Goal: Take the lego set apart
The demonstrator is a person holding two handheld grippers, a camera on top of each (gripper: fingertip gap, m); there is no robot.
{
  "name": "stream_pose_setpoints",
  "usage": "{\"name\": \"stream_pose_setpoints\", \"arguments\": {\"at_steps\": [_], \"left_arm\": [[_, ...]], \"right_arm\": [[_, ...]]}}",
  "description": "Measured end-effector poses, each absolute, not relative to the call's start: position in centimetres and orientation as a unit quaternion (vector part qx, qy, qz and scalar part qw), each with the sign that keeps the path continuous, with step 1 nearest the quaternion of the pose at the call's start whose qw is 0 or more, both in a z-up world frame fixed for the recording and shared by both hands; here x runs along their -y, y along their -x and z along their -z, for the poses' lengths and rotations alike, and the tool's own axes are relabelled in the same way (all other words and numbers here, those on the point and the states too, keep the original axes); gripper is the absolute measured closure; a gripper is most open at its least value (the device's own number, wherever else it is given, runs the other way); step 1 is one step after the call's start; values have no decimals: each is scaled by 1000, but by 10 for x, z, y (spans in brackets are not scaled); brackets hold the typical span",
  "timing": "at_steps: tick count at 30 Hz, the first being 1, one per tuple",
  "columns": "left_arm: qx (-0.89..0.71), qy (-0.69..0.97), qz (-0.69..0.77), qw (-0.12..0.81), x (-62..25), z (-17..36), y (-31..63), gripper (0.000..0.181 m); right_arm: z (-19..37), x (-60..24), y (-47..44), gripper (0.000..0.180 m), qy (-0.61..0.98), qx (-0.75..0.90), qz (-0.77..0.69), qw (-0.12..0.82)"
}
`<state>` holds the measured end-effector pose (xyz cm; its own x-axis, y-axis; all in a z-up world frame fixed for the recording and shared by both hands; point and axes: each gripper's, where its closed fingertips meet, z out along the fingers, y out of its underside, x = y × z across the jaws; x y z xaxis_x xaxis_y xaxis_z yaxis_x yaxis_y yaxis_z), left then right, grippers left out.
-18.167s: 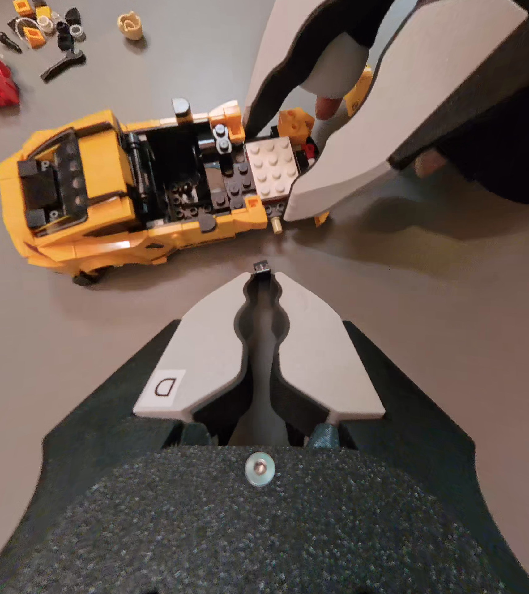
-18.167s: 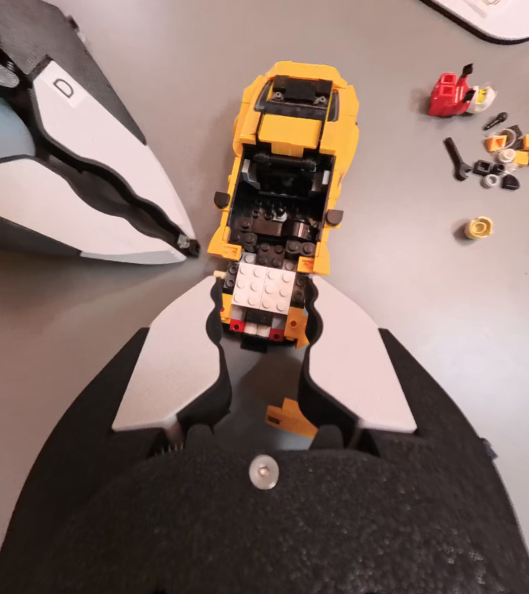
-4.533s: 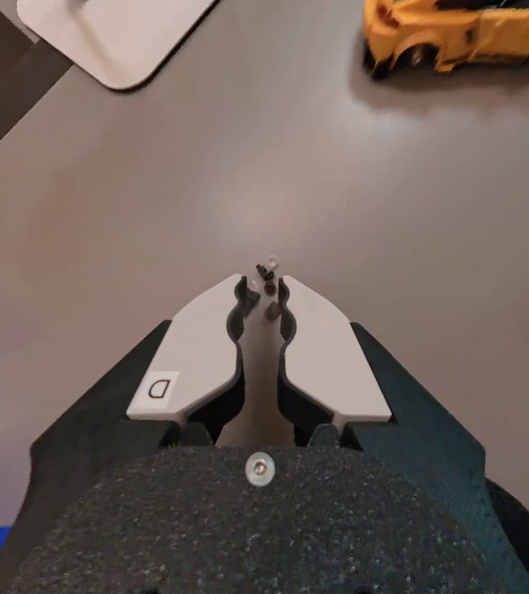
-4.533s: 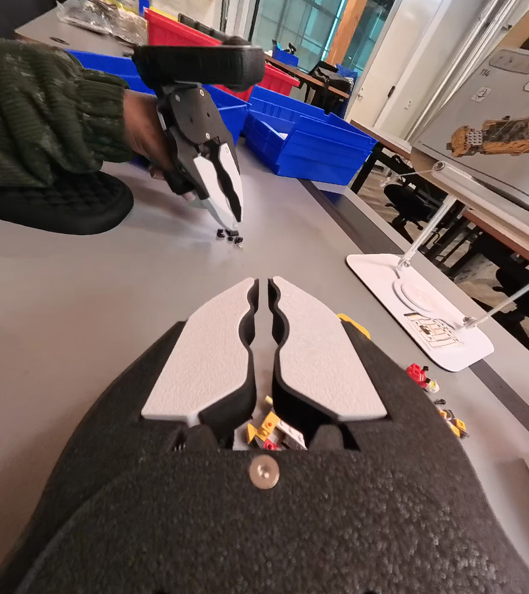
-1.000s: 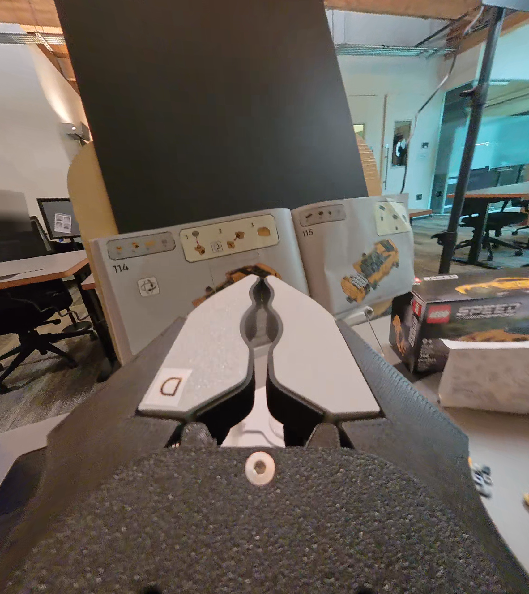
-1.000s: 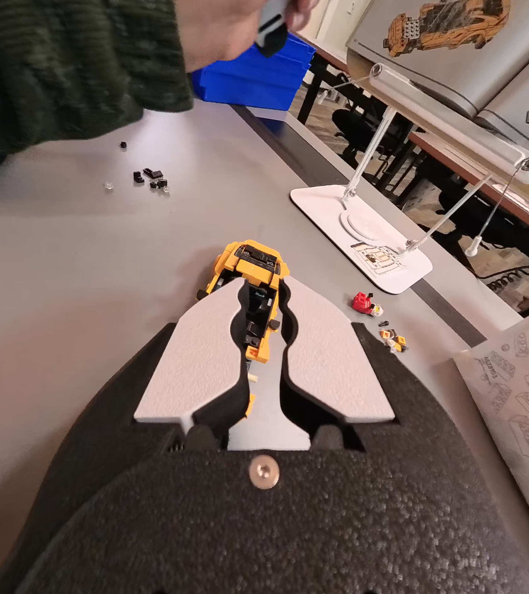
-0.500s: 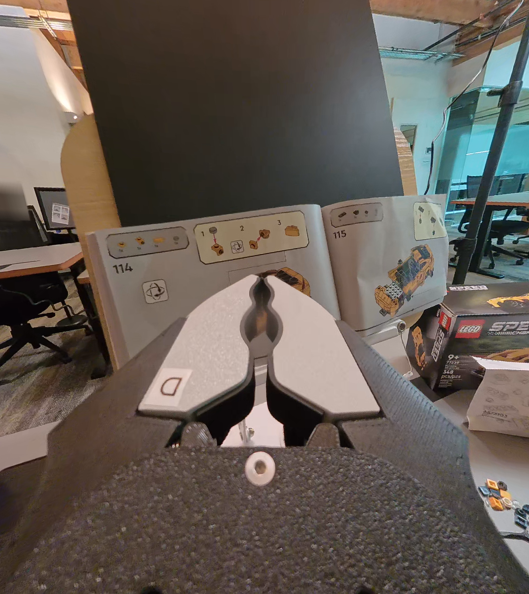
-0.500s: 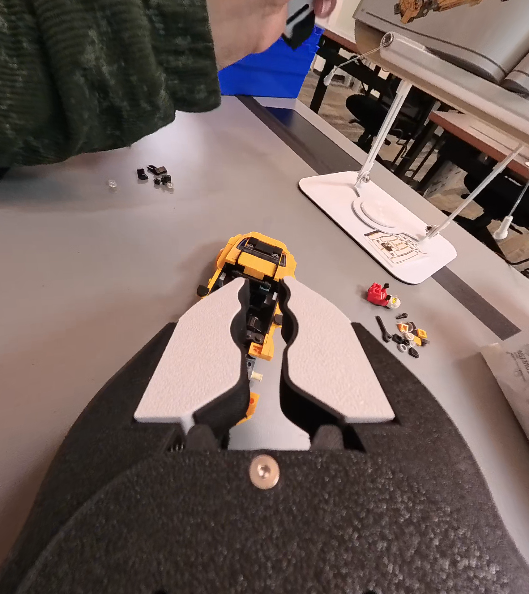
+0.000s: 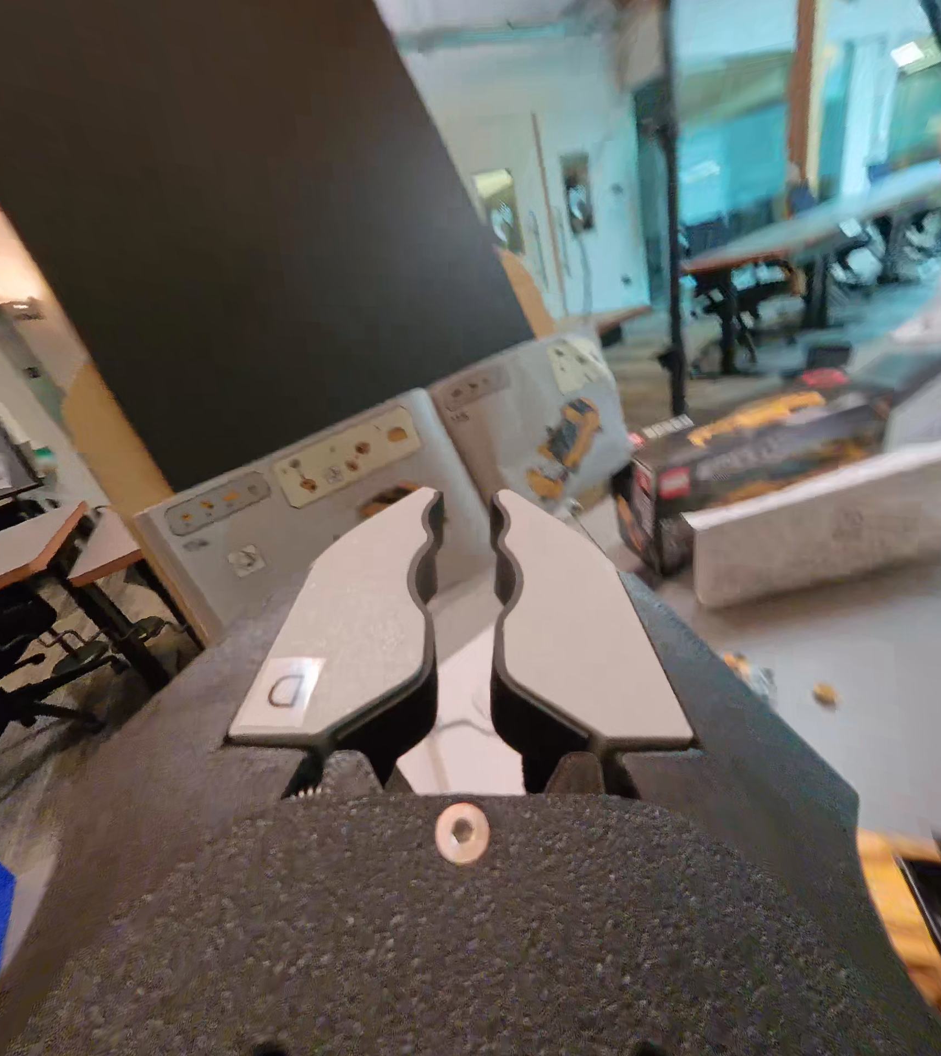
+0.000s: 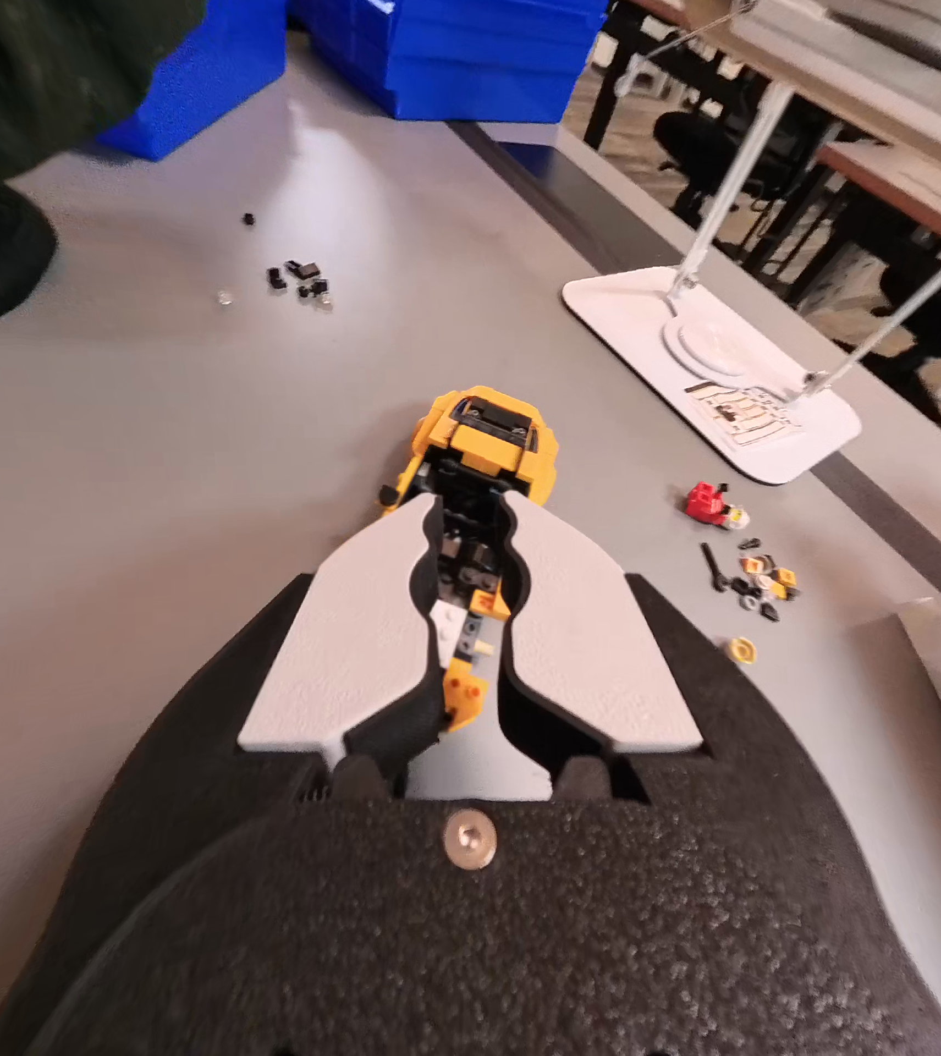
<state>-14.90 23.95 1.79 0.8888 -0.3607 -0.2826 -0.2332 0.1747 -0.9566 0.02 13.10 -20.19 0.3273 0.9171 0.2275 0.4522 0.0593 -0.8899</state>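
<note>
Half-stripped yellow brick-built car [image 10: 485, 457] lies lengthwise dead ahead of the right gripper [image 10: 471, 503], jaws apart, empty; left gripper [image 9: 465, 503] likewise, aimed away.

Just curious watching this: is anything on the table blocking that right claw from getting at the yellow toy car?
Nothing visible does. The right claw is open above the yellow car, which shows through the gap between its fingers. The loose pieces lie off to the side.

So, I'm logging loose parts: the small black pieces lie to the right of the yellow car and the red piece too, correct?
Not quite. The right wrist view shows the small black pieces far left of the yellow car; the red piece is on its right.
</note>
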Motion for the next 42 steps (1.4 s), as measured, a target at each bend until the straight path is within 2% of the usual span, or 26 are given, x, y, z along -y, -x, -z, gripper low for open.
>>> {"name": "stream_pose_setpoints", "arguments": {"at_steps": [1,9,16,24,34,42], "left_arm": [[-264,648,46,713,-231,-8,141,163],[-473,649,83,590,-160,123,73,147],[-574,653,123,478,-146,212,39,128],[-616,643,106,443,-138,241,33,122],[-606,650,91,450,-144,240,36,129],[-601,650,99,454,-144,240,36,129]], "right_arm": [[203,-126,1,163,643,539,-239,488],[230,-97,7,163,679,592,-219,376],[245,-100,9,169,691,603,-152,369],[246,-101,9,171,670,623,-140,378],[247,-92,12,171,637,653,-147,381],[231,-93,5,171,641,628,-220,382]]}}
